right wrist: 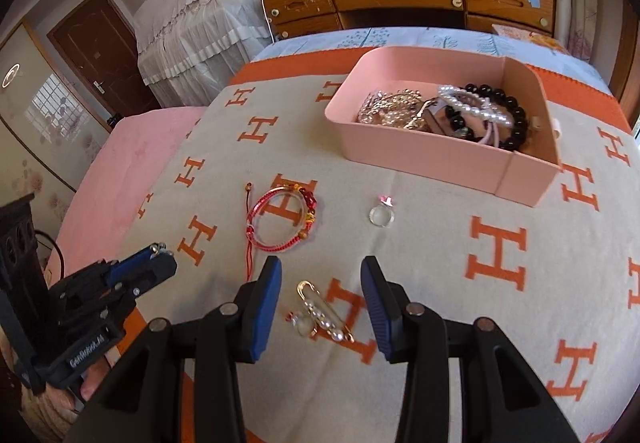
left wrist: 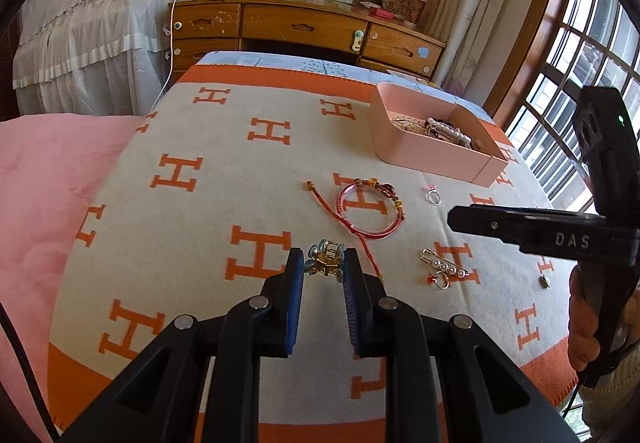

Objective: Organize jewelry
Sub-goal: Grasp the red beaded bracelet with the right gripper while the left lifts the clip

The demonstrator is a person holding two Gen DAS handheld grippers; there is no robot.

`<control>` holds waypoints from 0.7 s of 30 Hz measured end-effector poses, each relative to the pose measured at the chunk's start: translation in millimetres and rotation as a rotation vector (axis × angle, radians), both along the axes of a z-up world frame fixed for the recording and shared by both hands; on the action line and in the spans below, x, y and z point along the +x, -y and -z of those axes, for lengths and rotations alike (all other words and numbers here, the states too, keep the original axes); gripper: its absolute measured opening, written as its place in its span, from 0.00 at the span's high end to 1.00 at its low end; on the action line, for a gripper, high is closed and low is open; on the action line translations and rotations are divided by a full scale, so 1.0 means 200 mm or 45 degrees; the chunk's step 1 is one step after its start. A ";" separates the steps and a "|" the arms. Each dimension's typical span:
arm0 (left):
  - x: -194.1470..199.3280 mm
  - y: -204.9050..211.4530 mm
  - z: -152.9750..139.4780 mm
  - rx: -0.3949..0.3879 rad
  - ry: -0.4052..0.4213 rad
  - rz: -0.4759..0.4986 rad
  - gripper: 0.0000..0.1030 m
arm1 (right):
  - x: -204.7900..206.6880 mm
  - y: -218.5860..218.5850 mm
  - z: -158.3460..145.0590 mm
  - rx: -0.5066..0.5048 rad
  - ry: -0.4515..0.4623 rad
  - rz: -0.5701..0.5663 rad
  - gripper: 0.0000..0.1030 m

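Note:
My left gripper (left wrist: 323, 263) is shut on a small gold and teal hair claw (left wrist: 325, 262), held just above the blanket. My right gripper (right wrist: 320, 279) is open and empty above a gold pearl pin (right wrist: 324, 311) and a small red-stone ring (right wrist: 298, 321). A red cord bracelet (right wrist: 282, 219) and a clear ring with a pink stone (right wrist: 382, 215) lie farther on. The pink box (right wrist: 420, 159) at the back right holds pearl and black bead bracelets (right wrist: 492, 111) and gold chains. The box also shows in the left wrist view (left wrist: 424, 155).
Everything lies on a beige blanket with orange H marks (left wrist: 200, 147) spread over a bed. A pink cover (left wrist: 40, 183) lies to the left. A wooden dresser (left wrist: 304, 27) stands beyond the bed. A small dark item (left wrist: 544, 281) lies at the right.

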State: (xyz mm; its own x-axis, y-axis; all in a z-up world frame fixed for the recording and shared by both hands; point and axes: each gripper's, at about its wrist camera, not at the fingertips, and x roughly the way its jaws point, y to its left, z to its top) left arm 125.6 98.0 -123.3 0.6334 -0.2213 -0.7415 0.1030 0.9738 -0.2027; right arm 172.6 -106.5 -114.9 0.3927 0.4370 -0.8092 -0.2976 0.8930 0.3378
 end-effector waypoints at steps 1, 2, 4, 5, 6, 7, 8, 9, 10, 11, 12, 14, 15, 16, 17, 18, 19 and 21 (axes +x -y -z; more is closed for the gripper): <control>0.00 -0.01 0.00 -0.013 -0.004 -0.009 0.83 | 0.04 -0.03 0.00 0.007 -0.018 -0.010 0.60; 0.01 -0.03 0.00 -0.024 -0.008 -0.015 0.83 | 0.08 -0.07 0.00 0.000 -0.026 -0.013 0.60; 0.01 -0.06 0.00 -0.035 -0.011 -0.029 0.83 | 0.14 -0.14 0.01 -0.044 -0.038 -0.019 0.61; 0.01 -0.07 0.00 -0.039 -0.011 -0.033 0.83 | 0.17 -0.17 0.01 -0.074 -0.050 -0.026 0.63; 0.01 -0.08 -0.01 -0.043 -0.011 -0.036 0.83 | 0.19 -0.21 0.03 -0.108 -0.064 -0.036 0.69; 0.01 -0.09 -0.01 -0.048 -0.010 -0.040 0.83 | 0.20 -0.24 0.04 -0.141 -0.074 -0.050 0.75; 0.01 -0.10 -0.01 -0.051 -0.009 -0.041 0.83 | 0.21 -0.28 0.06 -0.189 -0.084 -0.068 0.77; 0.01 -0.10 -0.01 -0.054 -0.007 -0.042 0.83 | 0.22 -0.31 0.09 -0.250 -0.093 -0.080 0.80; 0.00 -0.11 -0.02 -0.059 -0.007 -0.043 0.83 | 0.22 -0.33 0.10 -0.297 -0.098 -0.084 0.81; 0.00 -0.11 -0.02 -0.065 -0.007 -0.041 0.83 | 0.23 -0.35 0.12 -0.333 -0.105 -0.092 0.81; 0.00 -0.12 -0.02 -0.071 -0.007 -0.038 0.83 | 0.22 -0.35 0.12 -0.352 -0.066 -0.099 0.84; 0.01 -0.12 -0.03 -0.076 -0.009 -0.036 0.83 | 0.22 -0.34 0.12 -0.347 -0.079 -0.100 0.88; 0.01 -0.11 -0.03 -0.076 -0.010 -0.035 0.83 | 0.22 -0.33 0.12 -0.323 -0.095 -0.107 0.90; 0.02 -0.11 -0.04 -0.077 -0.011 -0.034 0.83 | 0.23 -0.32 0.12 -0.308 -0.098 -0.102 0.90; 0.02 -0.11 -0.05 -0.078 -0.010 -0.031 0.83 | 0.23 -0.30 0.12 -0.293 -0.105 -0.091 0.90; 0.03 -0.10 -0.06 -0.078 -0.007 -0.028 0.83 | 0.22 -0.28 0.11 -0.262 -0.109 -0.087 0.90; 0.03 -0.10 -0.07 -0.075 -0.002 -0.026 0.83 | 0.22 -0.26 0.09 -0.227 -0.105 -0.084 0.90; 0.05 -0.09 -0.11 -0.069 0.016 -0.020 0.83 | 0.21 -0.20 0.01 -0.193 -0.064 -0.062 0.91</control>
State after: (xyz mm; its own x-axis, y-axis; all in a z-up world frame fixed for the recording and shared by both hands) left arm 135.1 115.3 -101.6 0.6460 -0.2511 -0.7208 0.0906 0.9629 -0.2543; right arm 214.4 -65.5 -117.2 0.3317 0.3261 -0.8852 -0.3279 0.9197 0.2160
